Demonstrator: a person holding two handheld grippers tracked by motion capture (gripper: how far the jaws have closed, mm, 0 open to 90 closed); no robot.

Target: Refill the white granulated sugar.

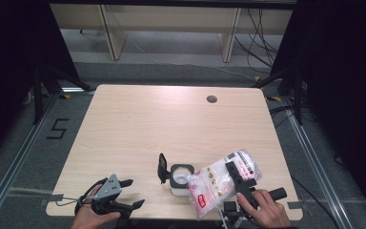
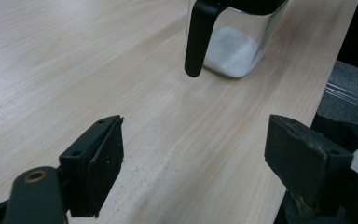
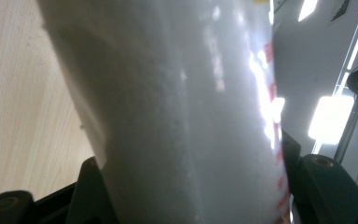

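- The right gripper (image 1: 238,179) is clamped on a clear plastic bag (image 1: 219,183) of white grains, printed with red labels.
- In the right gripper view the bag (image 3: 177,116) sits squeezed between the two black jaws, which press on it from both sides.
- The bag is held up off the table (image 1: 171,119) and tilted, its lower corner leaning down to the left toward the jar (image 1: 181,177).
- That corner hangs right over the jar's open mouth; whether it touches the rim I cannot tell.
- The jar stands upright near the front edge of the table, about the middle of its width.
- Its black lid (image 1: 162,167) is flipped open and stands up on the jar's left side.
- In the left gripper view the jar (image 2: 235,44) is clear glass with a layer of white grains (image 2: 228,44) at the bottom, and the black lid (image 2: 196,39) hangs down in front of it.
- The left gripper (image 1: 124,193) rests at the front left corner of the table, well apart from the jar.
- Its jaws stand wide with nothing between them, just bare wood below.
- A hand (image 1: 93,217) holds the left gripper from below the table edge; another hand (image 1: 267,210) grips the right one's handle at the front right.
- A small round hole (image 1: 212,99) sits in the table's far right part.
- Beyond the table stand pale wooden desks (image 1: 171,28) on a grey floor.
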